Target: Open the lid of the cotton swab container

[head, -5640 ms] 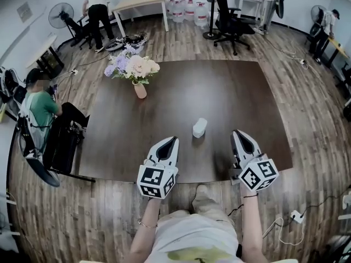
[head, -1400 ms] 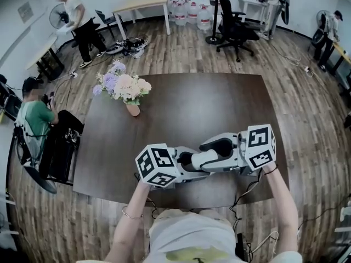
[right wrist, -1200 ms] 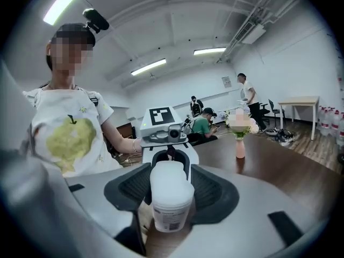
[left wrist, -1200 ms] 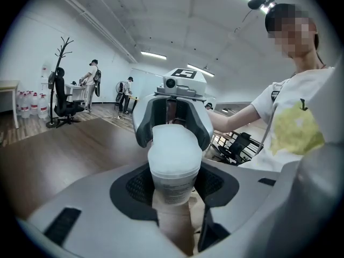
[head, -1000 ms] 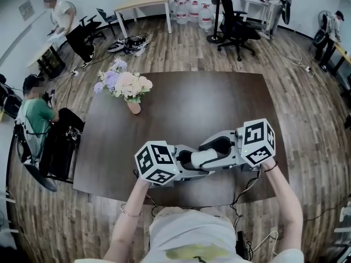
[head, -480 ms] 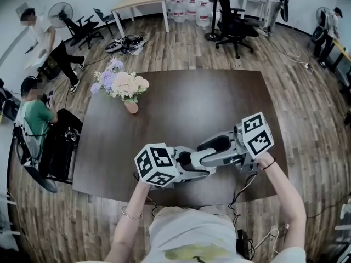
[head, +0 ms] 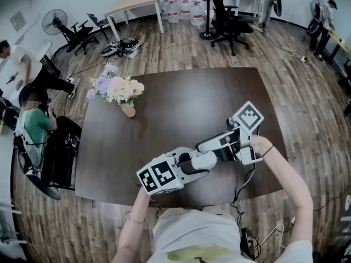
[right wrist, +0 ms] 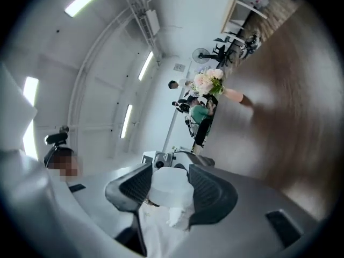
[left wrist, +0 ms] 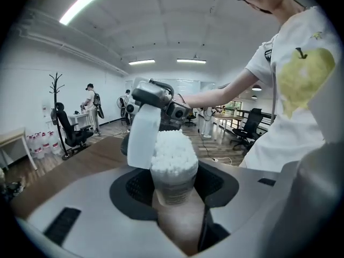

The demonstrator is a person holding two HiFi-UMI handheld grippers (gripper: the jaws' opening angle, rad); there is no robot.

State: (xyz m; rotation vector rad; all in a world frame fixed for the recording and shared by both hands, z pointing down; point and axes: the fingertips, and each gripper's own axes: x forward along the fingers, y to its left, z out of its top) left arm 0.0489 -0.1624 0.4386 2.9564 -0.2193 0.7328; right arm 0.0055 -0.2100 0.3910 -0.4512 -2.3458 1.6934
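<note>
In the left gripper view the cotton swab container [left wrist: 173,181] stands upright between my left gripper's [left wrist: 173,190] jaws, which are shut on its body. Its top is uncovered and the white swab heads [left wrist: 173,147] show. The white lid [left wrist: 142,138] is tipped up at the container's left side, held by my right gripper [left wrist: 157,97]. In the right gripper view the lid [right wrist: 171,186] sits clamped between the right gripper's [right wrist: 171,190] dark pads. In the head view both grippers meet over the table's near edge, left gripper [head: 194,161] and right gripper [head: 205,147] around the container [head: 204,159].
The dark table [head: 181,103] carries a vase of flowers [head: 116,89] at its left. A seated person [head: 33,126] is to the left of the table. An office chair [head: 226,15] and water bottles [head: 184,10] stand behind. A cable [head: 241,190] hangs off the near edge.
My right gripper has rolled about its own axis, its marker cube swinging up and over. The left gripper has tilted a little and its cube sits lower. The person at the back left has walked on.
</note>
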